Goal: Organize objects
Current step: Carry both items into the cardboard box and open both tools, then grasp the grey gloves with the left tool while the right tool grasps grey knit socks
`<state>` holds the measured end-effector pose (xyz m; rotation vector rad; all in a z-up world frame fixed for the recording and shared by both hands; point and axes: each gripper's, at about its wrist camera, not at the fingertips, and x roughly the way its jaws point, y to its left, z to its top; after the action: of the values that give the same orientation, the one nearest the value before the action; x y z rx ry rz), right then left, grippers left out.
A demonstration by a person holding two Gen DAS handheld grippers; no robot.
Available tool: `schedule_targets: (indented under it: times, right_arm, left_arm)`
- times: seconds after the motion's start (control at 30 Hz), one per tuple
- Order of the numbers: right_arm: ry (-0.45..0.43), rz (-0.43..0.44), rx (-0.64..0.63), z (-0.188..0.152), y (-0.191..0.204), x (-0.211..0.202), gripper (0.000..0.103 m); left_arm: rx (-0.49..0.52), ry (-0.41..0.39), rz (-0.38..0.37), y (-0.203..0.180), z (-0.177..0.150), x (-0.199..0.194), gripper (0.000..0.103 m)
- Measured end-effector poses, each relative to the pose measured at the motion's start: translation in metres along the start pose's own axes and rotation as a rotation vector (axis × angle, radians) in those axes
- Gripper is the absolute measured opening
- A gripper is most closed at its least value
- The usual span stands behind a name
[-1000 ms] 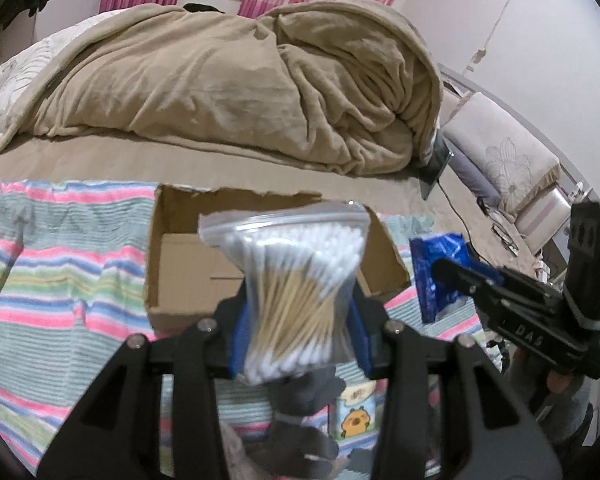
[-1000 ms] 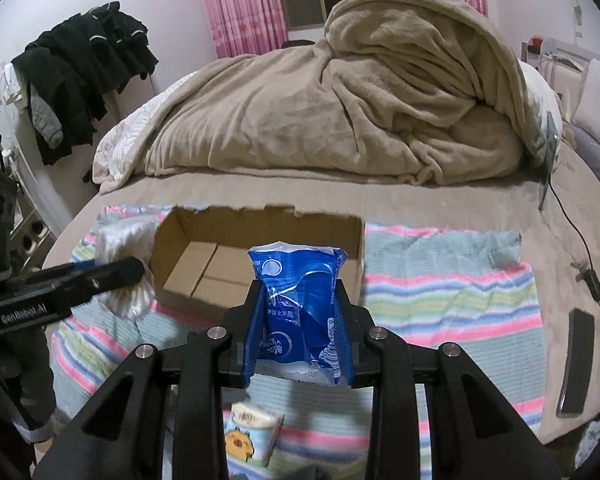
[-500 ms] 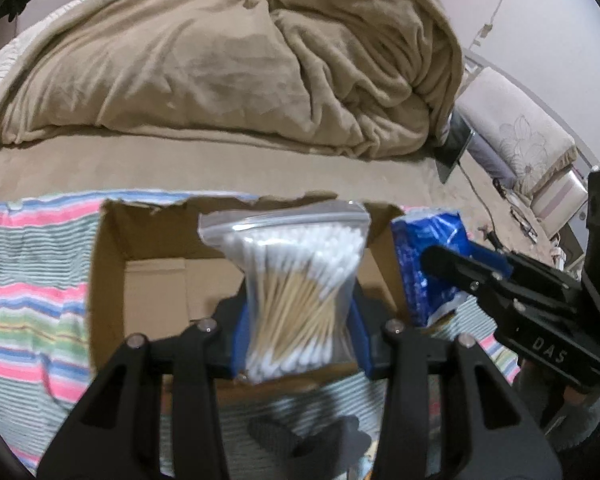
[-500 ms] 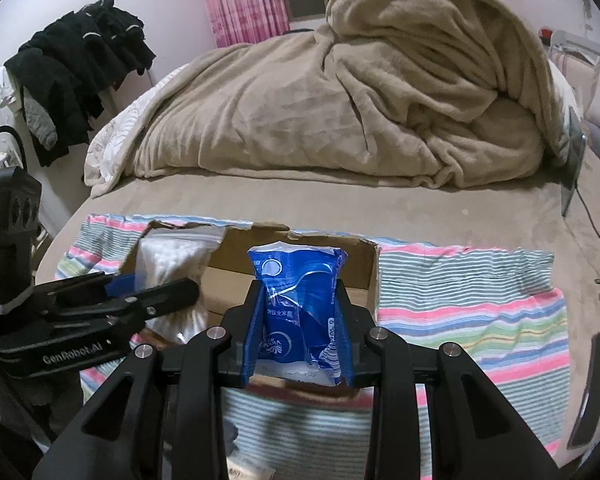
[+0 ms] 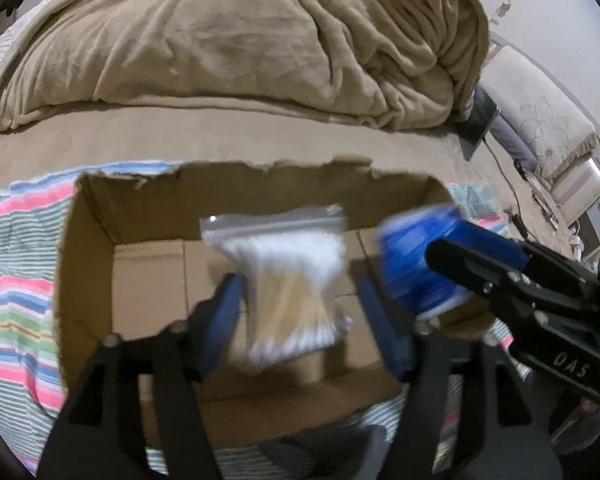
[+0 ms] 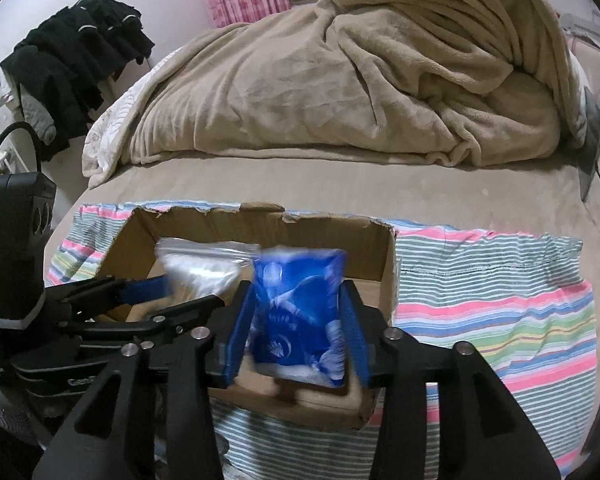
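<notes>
Hovering over the open cardboard box [image 5: 88, 264], left gripper [image 5: 300, 300] spread apart around cotton-swab bag [image 5: 288, 280], right gripper [image 6: 298, 330] likewise parted beside blue packet [image 6: 300, 312].

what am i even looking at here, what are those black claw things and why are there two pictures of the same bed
Those black claws are hand-held grippers, one in each of a person's hands; there is no robot arm. Each carries a wide-angle camera looking forward along its two fingers, so you get two views of one scene.

The left-hand view shows the left gripper with its jaws parted around a clear zip bag of cotton swabs; the bag is blurred and seems to be dropping free. The right-hand view shows the right gripper, its jaws also apart around a blue packet, likewise blurred.

Both items are over an open cardboard box. The box sits on a striped cloth spread on a bed, with a rumpled beige blanket behind it. The task is tidying things into that box.
</notes>
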<state>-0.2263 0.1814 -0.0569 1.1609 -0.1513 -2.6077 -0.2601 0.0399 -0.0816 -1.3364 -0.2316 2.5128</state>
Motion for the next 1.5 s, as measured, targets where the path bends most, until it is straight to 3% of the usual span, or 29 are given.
schedule_targets:
  times: [0.27,0.8,1.17,1.5]
  right_arm:
    - [-0.049,-0.021,-0.008,-0.005,0.010,-0.037,0.061]
    - [-0.101,-0.055,-0.023,-0.039,0.040,-0.111,0.067]
    - [-0.107,-0.072,-0.024,-0.069,0.049,-0.144,0.067]
    - [-0.040,-0.083,-0.017,-0.108,0.048,-0.141,0.069]
  left_arm:
    - [0.020,-0.044,0.024,-0.007,-0.006,-0.036,0.065]
    - [0.042,-0.152,0.034,-0.018,-0.051,-0.135,0.065]
    - [0.035,-0.159,0.049,-0.020,-0.092,-0.166,0.066]
    - [0.006,-0.092,0.085,-0.008,-0.134,-0.160,0.066]
